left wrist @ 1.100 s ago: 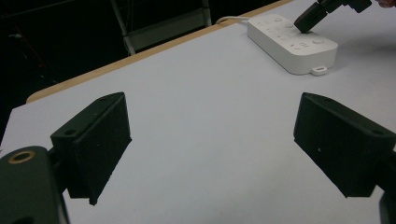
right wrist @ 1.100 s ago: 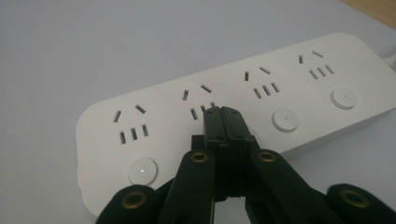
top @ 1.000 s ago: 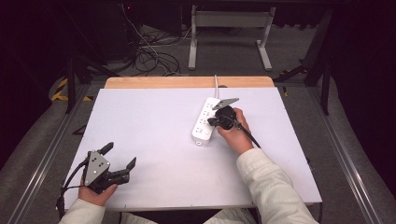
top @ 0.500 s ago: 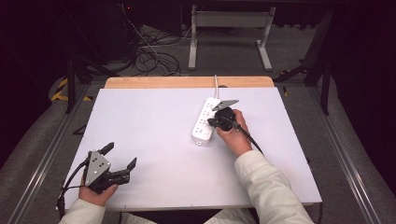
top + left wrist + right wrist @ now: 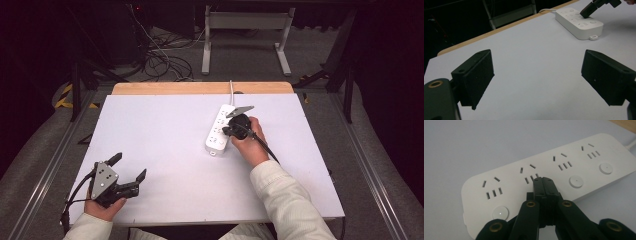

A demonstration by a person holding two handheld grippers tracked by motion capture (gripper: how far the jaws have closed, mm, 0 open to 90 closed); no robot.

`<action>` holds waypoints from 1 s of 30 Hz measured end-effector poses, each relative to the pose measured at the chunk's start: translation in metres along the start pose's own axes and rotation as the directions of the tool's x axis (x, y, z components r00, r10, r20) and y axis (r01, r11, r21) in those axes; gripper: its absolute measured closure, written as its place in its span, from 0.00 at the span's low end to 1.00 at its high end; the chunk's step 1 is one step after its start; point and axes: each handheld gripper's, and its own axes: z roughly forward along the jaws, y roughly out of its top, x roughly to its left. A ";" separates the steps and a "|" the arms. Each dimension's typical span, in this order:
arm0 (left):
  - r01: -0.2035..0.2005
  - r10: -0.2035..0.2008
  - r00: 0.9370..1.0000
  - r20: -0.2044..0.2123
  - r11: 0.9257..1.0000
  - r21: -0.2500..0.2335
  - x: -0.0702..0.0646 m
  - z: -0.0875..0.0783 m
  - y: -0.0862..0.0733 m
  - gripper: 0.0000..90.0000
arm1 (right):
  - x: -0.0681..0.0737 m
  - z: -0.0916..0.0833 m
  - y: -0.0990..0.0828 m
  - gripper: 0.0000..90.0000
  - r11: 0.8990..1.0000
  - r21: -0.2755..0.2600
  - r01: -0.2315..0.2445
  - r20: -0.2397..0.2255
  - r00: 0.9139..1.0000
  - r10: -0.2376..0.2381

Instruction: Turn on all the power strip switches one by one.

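Nothing has shifted over the last second: the right gripper (image 5: 543,181), jaws closed together and empty, is kept on the white plastic four-socket power strip (image 5: 218,131), apparently pressing a switch button. The left gripper (image 5: 129,170) is held open-jawed over the pale surface (image 5: 165,130), so the press is judged in progress.

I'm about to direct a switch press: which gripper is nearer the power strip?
Right. The right gripper is shut, its tips on the power strip. The left gripper is open at the table's near left corner.

Bare table (image 5: 165,135) left of power strip (image 5: 218,131)
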 end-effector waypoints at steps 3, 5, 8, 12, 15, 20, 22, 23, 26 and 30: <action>0.000 0.000 1.000 0.000 1.000 0.002 0.000 0.000 0.000 0.13 | 0.001 0.001 0.001 1.00 1.000 0.006 -0.002 0.004 1.000 0.002; 0.000 0.000 1.000 -0.002 1.000 -0.001 0.000 0.000 0.000 0.13 | 0.001 0.001 0.001 1.00 1.000 0.006 -0.001 0.007 1.000 0.001; 0.002 -0.002 1.000 -0.002 1.000 -0.002 0.000 0.000 0.000 0.13 | -0.001 0.000 0.001 1.00 1.000 0.004 -0.025 -0.011 1.000 0.025; 0.003 -0.003 1.000 -0.001 1.000 -0.001 0.001 -0.001 0.000 0.13 | -0.006 -0.019 0.007 1.00 0.990 -0.116 -0.082 -0.023 0.997 0.080; 0.006 -0.006 1.000 0.003 1.000 0.004 0.001 0.001 0.000 0.13 | -0.005 -0.028 0.013 1.00 0.986 -0.149 -0.074 -0.020 0.997 0.072; -0.003 0.003 1.000 -0.001 1.000 0.000 0.001 0.000 0.000 0.13 | -0.005 -0.042 0.030 1.00 0.984 -0.174 -0.039 -0.011 0.999 0.038; 0.002 -0.002 1.000 0.002 1.000 0.001 0.001 0.000 0.000 0.13 | -0.005 -0.042 0.031 1.00 0.984 -0.174 -0.038 -0.010 0.999 0.037; -0.003 0.003 1.000 -0.001 1.000 0.001 0.001 0.000 0.000 0.13 | -0.007 -0.040 0.033 1.00 0.985 -0.168 -0.033 -0.005 0.999 0.032; 0.006 -0.006 1.000 0.002 1.000 0.002 0.002 0.000 -0.001 0.13 | -0.011 -0.035 0.033 1.00 0.988 -0.151 -0.036 0.004 0.999 0.037; 0.010 -0.010 1.000 0.003 1.000 0.000 0.002 0.000 -0.001 0.13 | -0.018 -0.026 0.030 1.00 0.989 -0.134 -0.056 0.010 0.998 0.058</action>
